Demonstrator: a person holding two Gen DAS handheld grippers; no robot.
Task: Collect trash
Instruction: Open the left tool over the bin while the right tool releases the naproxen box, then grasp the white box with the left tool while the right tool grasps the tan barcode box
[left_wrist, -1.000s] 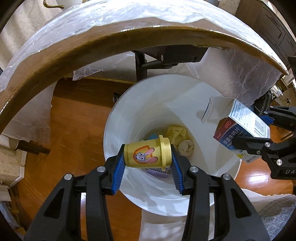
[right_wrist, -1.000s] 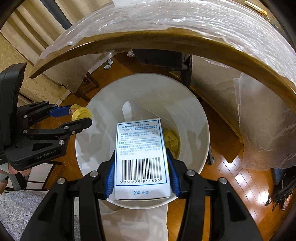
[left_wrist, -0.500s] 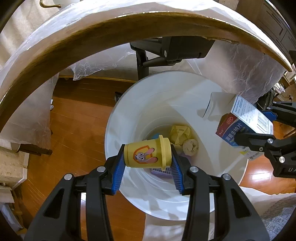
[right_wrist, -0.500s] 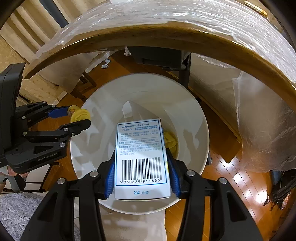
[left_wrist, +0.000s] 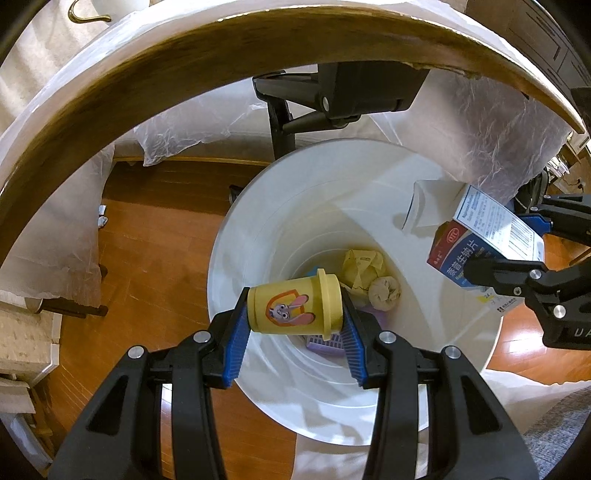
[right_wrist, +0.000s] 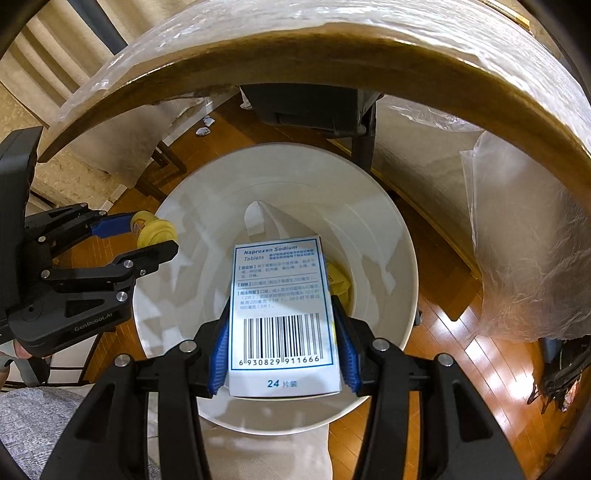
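- Yellow plastic tub (left_wrist: 293, 308) with a cartoon rabbit on its side lies crosswise between the blue pads of the left gripper (left_wrist: 293, 332), low in the middle of the left wrist view — the jaws are clamped on its base and its lid.
- White bin (left_wrist: 258, 236) fills the centre of that view, its open mouth directly behind the tub.
- At the bottom of the bin lie a crumpled yellow paper (left_wrist: 360, 267), a beige wad (left_wrist: 386, 291) just right of it, and a purple item (left_wrist: 325, 341) mostly hidden by the tub.
- At the right edge of the same view, the right gripper (left_wrist: 517, 251) grips a medicine box (left_wrist: 480, 243) over the bin's rim.
- In the right wrist view the box (right_wrist: 280, 317) sits low centre, barcode face up, printed "Naproxen Sodium Tablets" — the right gripper (right_wrist: 282, 347) is closed on its two long sides.
- The bin (right_wrist: 391, 236) lies behind the box; the left gripper (right_wrist: 144, 240) with the tub (right_wrist: 153, 230) shows at middle left, over the bin's left rim.
- A plastic-wrapped wooden table edge (left_wrist: 258, 40) arcs across the top of both views, above wood flooring (left_wrist: 147, 266).
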